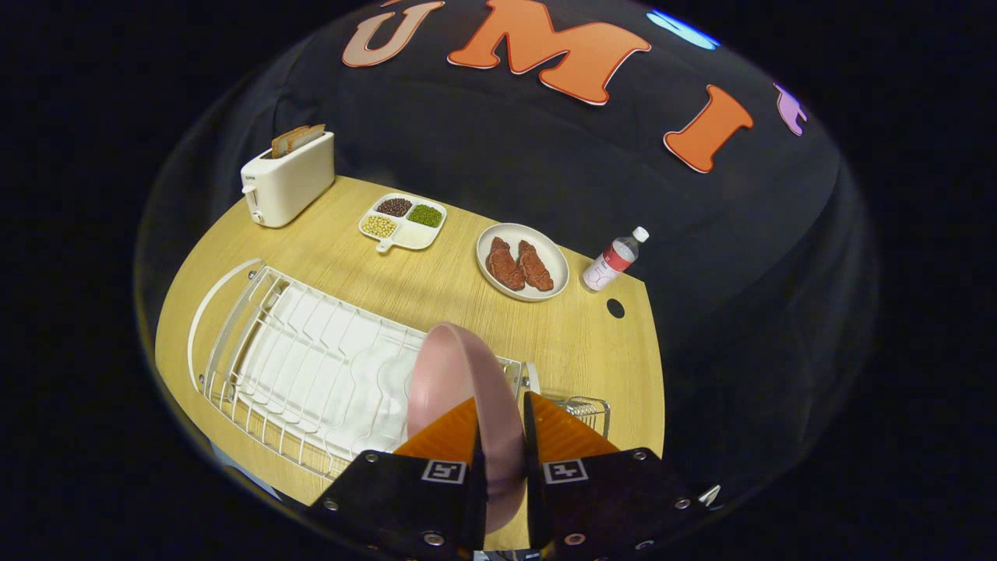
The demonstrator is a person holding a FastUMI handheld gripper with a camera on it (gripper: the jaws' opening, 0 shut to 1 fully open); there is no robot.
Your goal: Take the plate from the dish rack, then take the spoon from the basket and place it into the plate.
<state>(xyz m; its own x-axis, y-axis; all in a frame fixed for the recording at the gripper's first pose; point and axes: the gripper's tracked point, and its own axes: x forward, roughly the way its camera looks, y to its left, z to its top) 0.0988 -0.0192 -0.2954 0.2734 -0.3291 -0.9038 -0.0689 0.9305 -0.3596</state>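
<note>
A pink plate (456, 374) stands on edge between my two orange fingers (444, 436), over the right end of the white wire dish rack (296, 358). My gripper (502, 436) is shut on the plate's rim, one finger on each face. The plate appears lifted a little above the rack's slots. Just right of the fingers, a small wire basket (588, 411) hangs on the rack's end; its contents are hidden behind my right finger.
The wooden table (436, 288) carries a cream toaster (287, 183) with bread at the far left, a divided tray of beans (403, 220), a grey plate with two pieces of meat (522, 262) and a small water bottle (615, 259) beyond.
</note>
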